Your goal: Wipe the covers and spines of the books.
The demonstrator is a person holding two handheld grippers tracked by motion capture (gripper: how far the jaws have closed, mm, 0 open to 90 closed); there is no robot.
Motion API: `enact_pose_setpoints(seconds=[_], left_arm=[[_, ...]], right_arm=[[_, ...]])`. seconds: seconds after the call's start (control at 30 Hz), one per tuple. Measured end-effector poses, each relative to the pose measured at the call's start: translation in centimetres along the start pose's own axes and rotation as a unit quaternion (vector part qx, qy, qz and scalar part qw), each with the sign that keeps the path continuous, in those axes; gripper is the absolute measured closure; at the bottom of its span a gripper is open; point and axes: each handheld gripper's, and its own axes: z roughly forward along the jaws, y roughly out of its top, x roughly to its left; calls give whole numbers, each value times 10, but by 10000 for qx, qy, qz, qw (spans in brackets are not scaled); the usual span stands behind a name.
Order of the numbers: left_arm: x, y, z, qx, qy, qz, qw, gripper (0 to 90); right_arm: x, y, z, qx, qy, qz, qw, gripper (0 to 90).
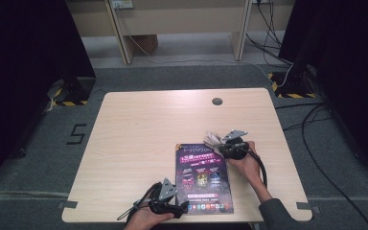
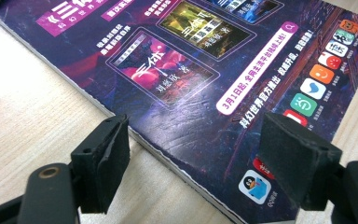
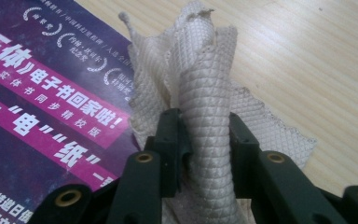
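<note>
Cloth (image 3: 205, 93) sat pinched in right gripper (image 1: 220, 143) at magazine's (image 1: 203, 177) 1 o'clock corner; left gripper (image 1: 182, 209), jaws spread, straddled 7 o'clock corner. Wiping step apparently beginning; next move needed cloth lowered onto cover.

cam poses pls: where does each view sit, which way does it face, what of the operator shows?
High view: above the person's side, facing forward and down on the table; forearms, both hands, both tongs.
Left gripper view: on the left tongs, over the magazine corner.
Right gripper view: on the right tongs, clamping a cloth.
All share the magazine.
</note>
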Motion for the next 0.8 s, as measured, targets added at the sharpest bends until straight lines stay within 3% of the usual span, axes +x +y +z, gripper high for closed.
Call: enact_pose_setpoints(seconds=[0.07, 0.3, 0.4, 0.5, 0.63, 0.7, 0.8], left_arm=[[0, 0, 0, -3, -10, -5, 10000, 242], [0, 0, 0, -16, -2, 36, 10000, 244], [0, 0, 0, -15, -8, 26, 10000, 243], [0, 0, 0, -21, 0, 29, 10000, 243], [0, 0, 0, -20, -11, 8, 10000, 243], [0, 0, 0, -21, -19, -1, 10000, 242], [1, 0, 0, -18, -27, -10, 10000, 242]], right_arm=[[5, 1, 0, -8, 50, -81, 10000, 725], [43, 10, 2, -33, 621, -495, 9968, 720], [50, 13, 3, -5, 578, -672, 9961, 688], [39, 12, 5, -27, 433, -448, 9981, 678], [17, 7, 4, -8, -47, -213, 9998, 676], [6, 3, 3, -32, -104, 29, 9999, 673], [0, 0, 2, -60, -122, 156, 9998, 672]])
